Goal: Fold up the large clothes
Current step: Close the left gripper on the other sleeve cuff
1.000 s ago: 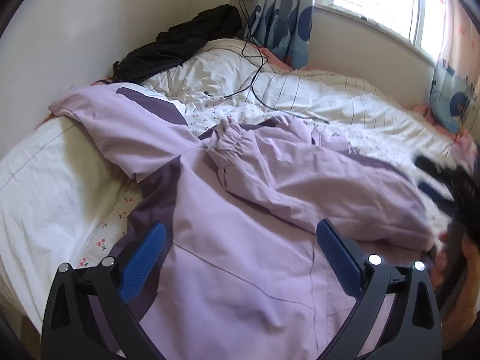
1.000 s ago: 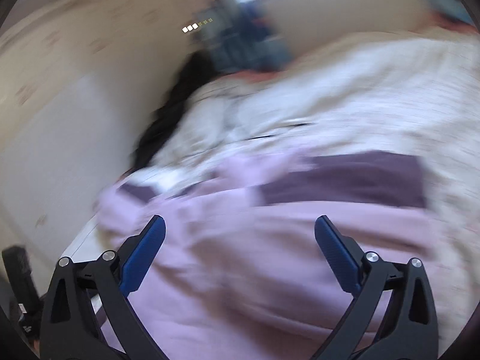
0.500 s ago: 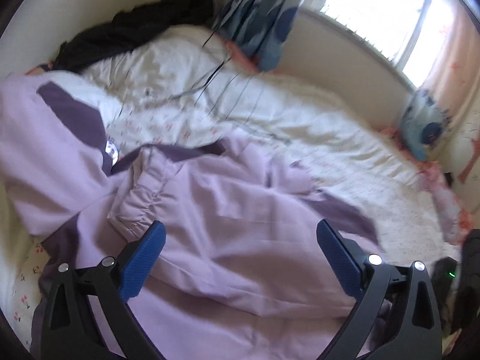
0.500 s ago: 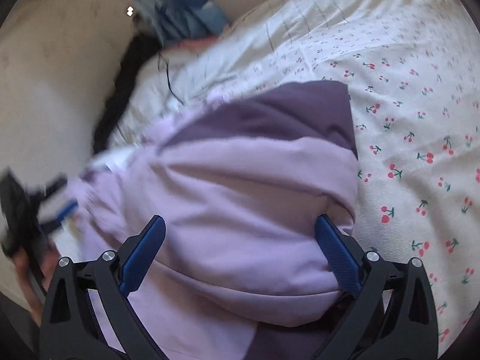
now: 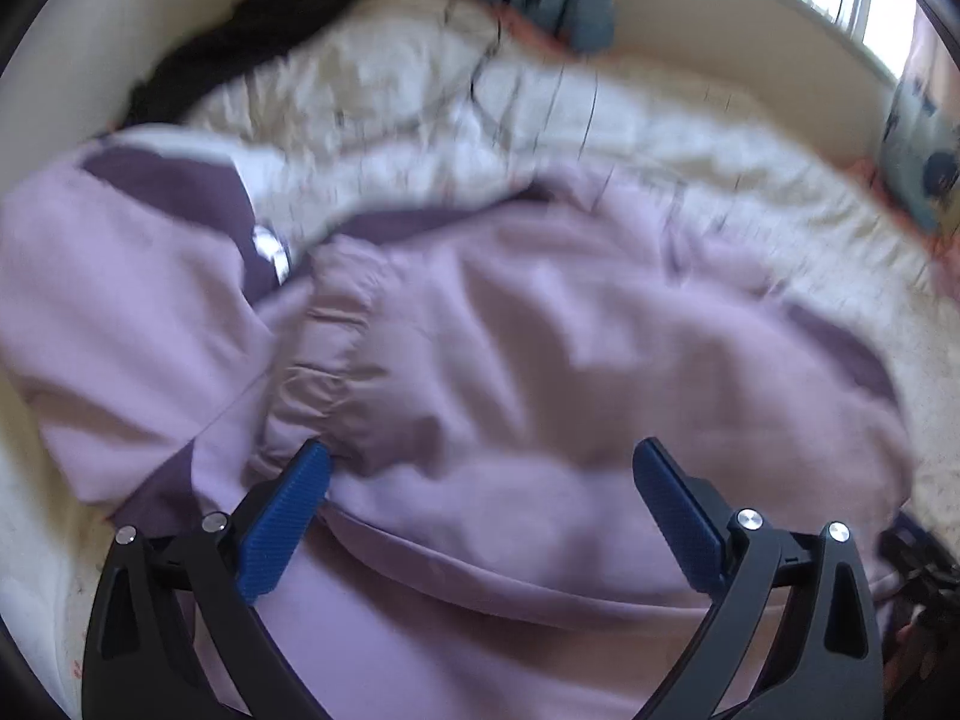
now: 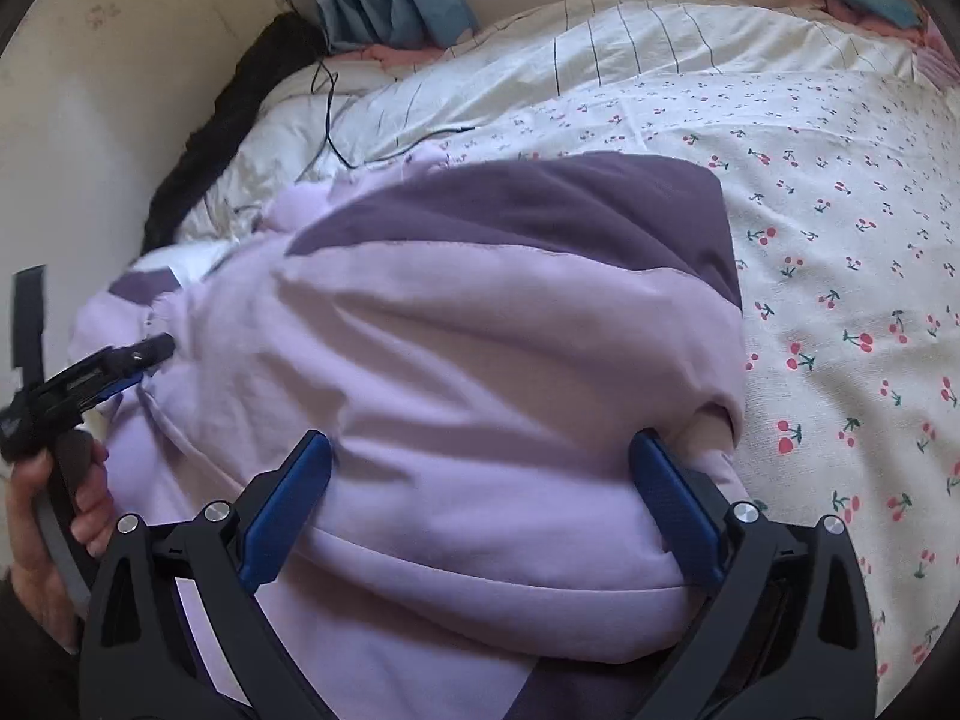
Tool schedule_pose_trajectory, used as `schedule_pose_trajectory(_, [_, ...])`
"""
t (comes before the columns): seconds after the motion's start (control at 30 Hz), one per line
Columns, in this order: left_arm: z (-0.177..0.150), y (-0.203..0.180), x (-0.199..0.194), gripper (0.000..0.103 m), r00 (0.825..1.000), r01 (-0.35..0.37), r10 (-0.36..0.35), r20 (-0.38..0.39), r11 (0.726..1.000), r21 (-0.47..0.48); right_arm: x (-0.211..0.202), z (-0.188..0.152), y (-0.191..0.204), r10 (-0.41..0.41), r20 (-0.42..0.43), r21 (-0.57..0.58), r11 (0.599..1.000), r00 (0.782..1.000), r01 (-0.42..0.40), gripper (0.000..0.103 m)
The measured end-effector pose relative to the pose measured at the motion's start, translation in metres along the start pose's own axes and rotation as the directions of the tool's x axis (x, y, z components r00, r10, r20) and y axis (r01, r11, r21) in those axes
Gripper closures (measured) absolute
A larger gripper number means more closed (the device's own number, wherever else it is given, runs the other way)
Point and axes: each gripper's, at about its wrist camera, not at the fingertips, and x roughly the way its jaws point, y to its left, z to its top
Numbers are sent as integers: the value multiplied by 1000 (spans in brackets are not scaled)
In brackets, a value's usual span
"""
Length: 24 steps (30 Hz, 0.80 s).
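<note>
You are working over the bed [image 6: 840, 192], where the lilac jacket [image 6: 480, 360] is lying bunched across its near side, one sleeve cuff [image 5: 324, 372] flopped over the body, so I judge the folding barely begun. No containers are showing. Your left gripper [image 5: 480, 480] and right gripper [image 6: 480, 474] are both spread wide, gripping nothing, fabric bulging between their fingers.
</note>
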Motion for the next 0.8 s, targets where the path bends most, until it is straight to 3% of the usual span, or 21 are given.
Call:
schedule_pose_trajectory(0.1, [-6, -11, 2, 6, 999, -40, 41, -8, 992, 117, 0, -2, 7, -35, -11, -43, 998, 999, 34, 7])
schedule_pose_trajectory(0.2, [-1, 5, -39, 6, 996, 28, -36, 77, 994, 107, 3, -7, 8, -51, -4, -59, 997, 999, 51, 7])
schedule_pose_trajectory(0.3, [15, 64, -96, 6, 976, 61, -61, 208, 998, 6, 6, -9, 11, -59, 7, -67, 996, 998, 59, 7])
schedule_pose_trajectory(0.4, [40, 161, -131, 6, 957, 101, -46, 285, 978, -180, 6, -9, 12, -64, 13, -70, 995, 998, 65, 7])
schedule_pose_trajectory(0.5, [53, 273, -150, 6, 944, 126, 18, 329, 903, -410, 7, -10, 15, -75, 19, -77, 994, 997, 77, 7])
schedule_pose_trajectory(0.63, [54, 367, -145, 6, 936, 202, 30, 351, 771, -604, 7, -11, 17, -93, 28, -90, 991, 995, 95, 7])
schedule_pose_trajectory(0.73, [61, 406, -125, 6, 937, 244, 9, 348, 696, -676, 8, -13, 18, -102, 34, -98, 990, 994, 105, 7])
schedule_pose_trajectory(0.8, [67, 418, -110, 6, 933, 278, -15, 359, 663, -695, 8, -13, 18, -108, 37, -103, 988, 993, 112, 7])
